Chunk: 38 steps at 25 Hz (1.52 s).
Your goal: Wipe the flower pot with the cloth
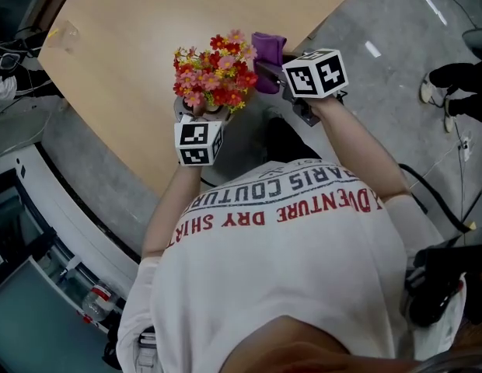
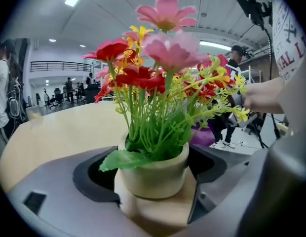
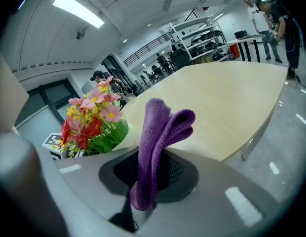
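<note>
A small cream flower pot [image 2: 155, 174] with red, pink and yellow artificial flowers [image 1: 218, 72] sits between the jaws of my left gripper [image 2: 155, 186]. The pads touch its wider base on both sides, so the gripper is shut on it. In the head view the pot [image 1: 207, 113] is at the near corner of the wooden table [image 1: 148, 22], just ahead of the left gripper [image 1: 204, 119]. My right gripper [image 3: 148, 181] is shut on a folded purple cloth [image 3: 158, 132] that stands up out of its jaws. The cloth [image 1: 268, 53] is just right of the flowers, apart from the pot.
The pale table stretches away to the upper left, and a small clear object [image 1: 66, 31] lies near its far edge. A grey floor with cables lies to the right, where another person's feet [image 1: 451, 84] stand. White cabinets [image 1: 39, 231] run along the left.
</note>
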Tool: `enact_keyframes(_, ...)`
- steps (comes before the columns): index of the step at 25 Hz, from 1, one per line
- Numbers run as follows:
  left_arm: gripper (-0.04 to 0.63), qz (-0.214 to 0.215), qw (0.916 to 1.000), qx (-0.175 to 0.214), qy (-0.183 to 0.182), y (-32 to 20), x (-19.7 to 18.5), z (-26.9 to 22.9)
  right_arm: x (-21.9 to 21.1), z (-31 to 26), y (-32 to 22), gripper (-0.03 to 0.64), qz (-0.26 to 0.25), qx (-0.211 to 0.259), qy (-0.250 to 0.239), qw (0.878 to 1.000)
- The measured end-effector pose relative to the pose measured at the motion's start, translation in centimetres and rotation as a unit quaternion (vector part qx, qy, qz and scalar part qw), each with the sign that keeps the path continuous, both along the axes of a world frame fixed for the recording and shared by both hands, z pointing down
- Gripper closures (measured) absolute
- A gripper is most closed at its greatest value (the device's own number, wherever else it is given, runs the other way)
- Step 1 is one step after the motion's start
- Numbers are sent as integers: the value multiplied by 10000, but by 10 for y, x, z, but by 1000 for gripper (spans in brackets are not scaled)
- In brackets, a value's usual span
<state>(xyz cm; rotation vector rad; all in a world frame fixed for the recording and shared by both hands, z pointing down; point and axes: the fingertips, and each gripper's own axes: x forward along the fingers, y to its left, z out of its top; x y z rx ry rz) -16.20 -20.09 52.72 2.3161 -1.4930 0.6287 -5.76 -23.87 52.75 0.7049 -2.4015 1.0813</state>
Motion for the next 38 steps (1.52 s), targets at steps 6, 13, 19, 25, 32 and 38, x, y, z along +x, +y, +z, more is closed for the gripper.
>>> enact_keyframes(6,152,1245,9921,-144,-60,8,-3,1,-10,-11,7,560,-247,-69,-246,9994)
enact_keyframes(13,152,1909,9808,-378,-159,10,-8,1,-31,-37,14,560,-648,7,-531,9965)
enact_keyframes(19,152,1854,9823,-269,-77,14,-8,-3,-49,-39,21,560,-913,-33,-551,9943)
enact_keyframes(25,152,1818,9831,-196,-10,13,-6,-7,-53,-33,15,560,-962,-204,-586,9934)
enact_keyframes(32,152,1814,9833,-143,-12,10,-8,-6,-54,-1,0,560,-870,-305,-128,9957)
enact_keyframes(38,152,1914,9814,-145,-1,15,-8,-4,-53,16,-4,560,-934,-165,531,9941)
